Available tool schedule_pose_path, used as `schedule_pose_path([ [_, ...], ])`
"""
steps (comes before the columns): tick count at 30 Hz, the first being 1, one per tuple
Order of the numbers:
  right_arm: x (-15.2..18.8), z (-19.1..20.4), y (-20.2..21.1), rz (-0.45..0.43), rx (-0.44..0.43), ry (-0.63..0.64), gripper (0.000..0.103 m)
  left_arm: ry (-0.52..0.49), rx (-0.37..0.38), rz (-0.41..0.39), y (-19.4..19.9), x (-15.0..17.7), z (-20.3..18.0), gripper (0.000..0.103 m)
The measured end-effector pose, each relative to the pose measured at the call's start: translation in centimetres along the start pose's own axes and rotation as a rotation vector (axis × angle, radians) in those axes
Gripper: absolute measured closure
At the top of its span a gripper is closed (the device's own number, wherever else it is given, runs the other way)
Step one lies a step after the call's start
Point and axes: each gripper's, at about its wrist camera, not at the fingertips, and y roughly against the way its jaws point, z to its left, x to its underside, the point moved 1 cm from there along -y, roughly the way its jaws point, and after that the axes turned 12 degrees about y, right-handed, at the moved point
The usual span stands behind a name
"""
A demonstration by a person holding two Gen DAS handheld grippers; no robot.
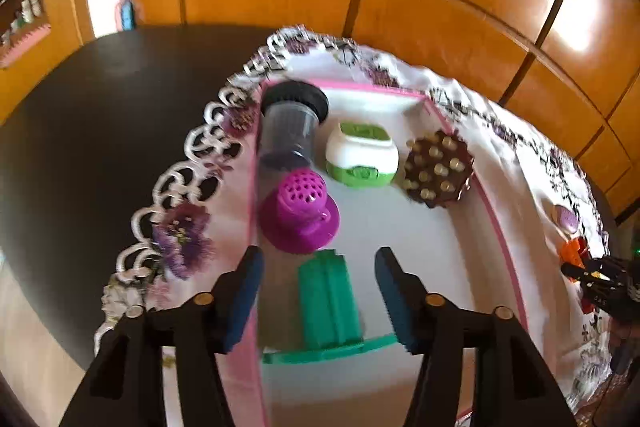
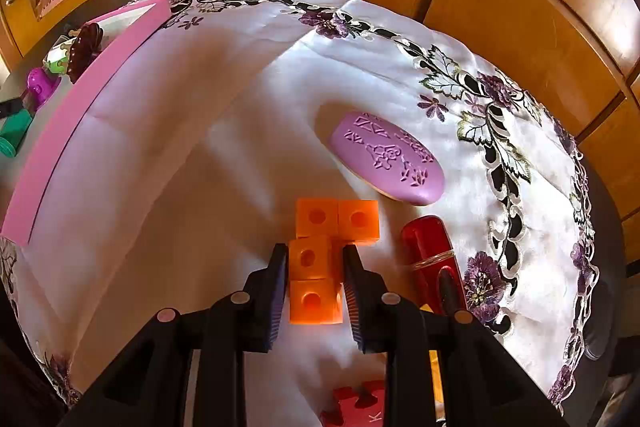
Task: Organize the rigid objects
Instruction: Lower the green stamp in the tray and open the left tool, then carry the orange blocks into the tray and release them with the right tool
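L tongs (image 1: pixel 318 297) stand open over the pink-rimmed tray (image 1: pixel 508 247); a green plastic piece (image 1: pixel 328 301) lies btwn the pads, not touched. Also in the tray: magenta strainer cup (image 1: pixel 298 213), clear jar w/ black lid (image 1: pixel 290 125), white-green box (image 1: pixel 362 155), brown studded disc (image 1: pixel 438 169). No readable print on any. R tongs (image 2: pixel 316 281) are clamped on an orange block piece (image 2: pixel 320 259), cubes w/ round holes, resting on the embroidered cloth (image 2: pixel 200 147) over the dark table (image 1: pixel 100 127). Just beside it: red case (image 2: pixel 430 247); farther off, a purple oval (image 2: pixel 386 159) w/ embossed pattern. Red foam piece (image 2: pixel 360 407) at bottom edge shows a "K".
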Motion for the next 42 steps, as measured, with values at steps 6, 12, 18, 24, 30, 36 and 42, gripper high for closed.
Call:
schedule_pose_path([
  [6, 0.0, 0.1, 0.0, 0.002, 0.006, 0.006, 0.077, 0.051, -0.014, -0.064, 3.1, 0.7, 0.3, 0.041],
  [12, -0.1, 0.3, 0.0, 0.003, 0.017, 0.013, 0.077, 0.026, -0.016, -0.094, 4.9, 2.3, -0.7, 0.041],
  [18, -0.1, 0.1, 0.0, 0.009, 0.014, 0.000, 0.077, 0.018, -0.020, -0.098, 5.2, 2.9, -0.9, 0.040],
  [24, -0.6, 0.2, 0.9, -0.005, 0.015, -0.028, 0.077, 0.006, -0.042, -0.119, 5.5, 2.9, -0.6, 0.040],
  [30, -2.3, 1.5, 4.0, -0.103, 0.012, -0.048, 0.077, 0.010, -0.039, -0.133, 6.0, 2.8, -0.3, 0.040],
  [36, -6.3, 6.2, 7.6, -0.243, -0.092, 0.021, 0.077, 0.037, -0.031, -0.124, 5.9, 2.8, 0.7, 0.040],
  [42, -10.7, 12.0, 8.5, -0.310, -0.237, 0.090, 0.077, 0.084, -0.045, -0.140, 6.5, 2.6, 3.0, 0.040],
])
